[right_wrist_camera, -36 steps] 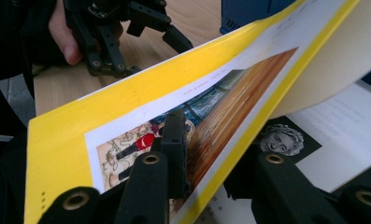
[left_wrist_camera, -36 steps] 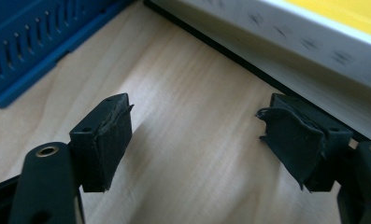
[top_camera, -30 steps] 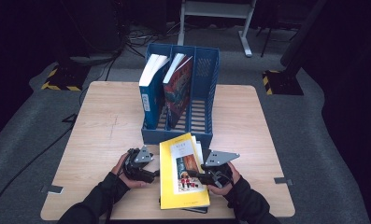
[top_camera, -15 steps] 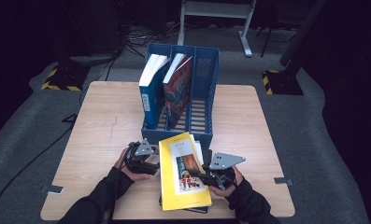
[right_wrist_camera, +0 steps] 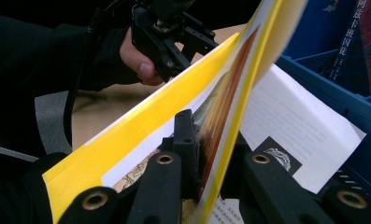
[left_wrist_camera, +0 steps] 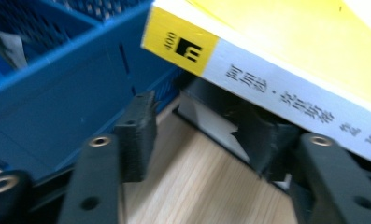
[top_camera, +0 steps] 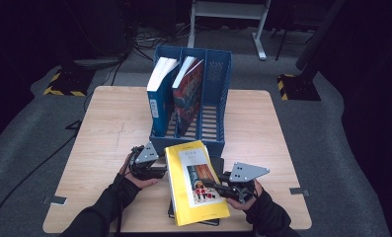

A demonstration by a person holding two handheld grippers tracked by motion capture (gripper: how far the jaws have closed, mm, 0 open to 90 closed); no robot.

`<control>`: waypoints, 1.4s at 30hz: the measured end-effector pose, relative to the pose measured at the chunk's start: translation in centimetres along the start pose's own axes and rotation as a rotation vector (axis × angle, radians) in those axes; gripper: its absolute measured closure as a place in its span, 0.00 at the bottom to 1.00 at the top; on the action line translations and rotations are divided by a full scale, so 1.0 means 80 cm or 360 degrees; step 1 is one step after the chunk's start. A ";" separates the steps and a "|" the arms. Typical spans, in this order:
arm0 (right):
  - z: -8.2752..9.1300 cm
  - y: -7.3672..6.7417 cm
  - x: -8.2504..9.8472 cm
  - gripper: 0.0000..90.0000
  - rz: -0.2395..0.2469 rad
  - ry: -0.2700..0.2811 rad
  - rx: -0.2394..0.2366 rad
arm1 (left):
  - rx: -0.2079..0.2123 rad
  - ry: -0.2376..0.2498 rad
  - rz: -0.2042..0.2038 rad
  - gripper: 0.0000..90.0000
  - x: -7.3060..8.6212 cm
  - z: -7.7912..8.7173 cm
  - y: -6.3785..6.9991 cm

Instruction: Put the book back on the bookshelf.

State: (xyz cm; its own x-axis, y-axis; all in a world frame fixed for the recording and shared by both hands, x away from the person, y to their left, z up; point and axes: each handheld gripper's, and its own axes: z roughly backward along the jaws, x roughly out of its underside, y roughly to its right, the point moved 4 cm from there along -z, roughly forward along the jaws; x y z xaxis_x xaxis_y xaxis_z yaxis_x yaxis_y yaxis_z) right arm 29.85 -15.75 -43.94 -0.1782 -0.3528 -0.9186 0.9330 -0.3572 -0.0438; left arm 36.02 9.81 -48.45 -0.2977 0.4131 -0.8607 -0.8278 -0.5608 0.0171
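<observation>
While clamped on the front cover of the yellow paperback book [top_camera: 196, 185] near the wooden table's [top_camera: 109, 123] front edge, right gripper [right_wrist_camera: 199, 154] lifting that cover. Left gripper [left_wrist_camera: 197, 135] half open, jaws just closing beside the spine, gripping nothing. Blue plastic file rack [top_camera: 215, 98] just behind.

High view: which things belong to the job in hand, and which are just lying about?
In the job:
- yellow book, cover pinched by the right gripper
- left gripper, at the book's spine
- blue file rack, one slot free

Lying about:
- dark book underneath
- two books standing in the rack
- table
</observation>
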 end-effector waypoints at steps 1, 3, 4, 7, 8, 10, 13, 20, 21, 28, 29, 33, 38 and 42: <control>0.001 0.000 0.000 0.90 0.0000 0.0000 -0.0006 | -0.0003 0.0022 0.0001 0.57 -0.003 0.002 0.001; 0.001 0.000 0.000 0.89 0.0003 -0.0020 -0.0024 | 0.0016 0.0054 -0.0001 0.60 -0.010 0.004 0.002; 0.002 0.000 0.000 0.88 0.0007 -0.0023 -0.0033 | 0.0020 0.0073 -0.0004 0.61 -0.013 0.005 0.003; 0.003 -0.001 -0.003 0.88 0.0042 -0.0046 -0.0029 | 0.0059 0.0117 -0.0031 0.65 -0.022 0.009 0.008; 0.003 -0.002 -0.005 0.88 0.0048 -0.0043 -0.0027 | 0.0063 0.0131 -0.0043 0.66 -0.025 0.011 0.010; 0.003 -0.002 -0.005 0.88 0.0055 -0.0051 -0.0021 | 0.0072 0.0138 -0.0053 0.69 -0.027 0.012 0.011; 0.002 -0.004 -0.006 0.90 0.0079 -0.0051 -0.0004 | 0.0124 0.0204 -0.0047 0.74 -0.038 0.019 0.017; 0.003 -0.008 -0.010 0.92 0.0133 -0.0039 0.0045 | 0.0174 0.0259 -0.0069 0.82 -0.050 0.027 0.021; 0.003 -0.008 -0.011 0.92 0.0136 -0.0032 0.0048 | 0.0188 0.0276 -0.0069 0.83 -0.053 0.029 0.022; 0.008 -0.008 -0.020 0.96 0.0204 0.0018 0.0125 | 0.0246 0.0362 -0.0091 0.90 -0.075 0.035 0.024; 0.009 -0.008 -0.021 0.96 0.0214 0.0025 0.0139 | 0.0248 0.0370 -0.0101 0.90 -0.077 0.036 0.025; 0.012 -0.006 -0.023 0.97 0.0244 0.0047 0.0192 | 0.0255 0.0383 -0.0137 0.92 -0.085 0.037 0.028; 0.017 -0.003 -0.024 0.98 0.0256 0.0076 0.0229 | 0.0251 0.0405 -0.0180 0.94 -0.094 0.039 0.032; 0.018 -0.004 -0.023 0.98 0.0318 0.0109 0.0284 | 0.0255 0.0420 -0.0209 0.94 -0.099 0.041 0.035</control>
State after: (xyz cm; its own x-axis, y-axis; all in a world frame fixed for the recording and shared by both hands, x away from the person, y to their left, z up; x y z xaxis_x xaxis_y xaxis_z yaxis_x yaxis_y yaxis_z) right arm 29.38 -16.26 -41.68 0.0310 -0.3745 -0.9267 0.8765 -0.4354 0.2053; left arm 34.51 7.31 -39.91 -0.0676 0.2627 -0.9625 -0.9214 -0.3864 -0.0407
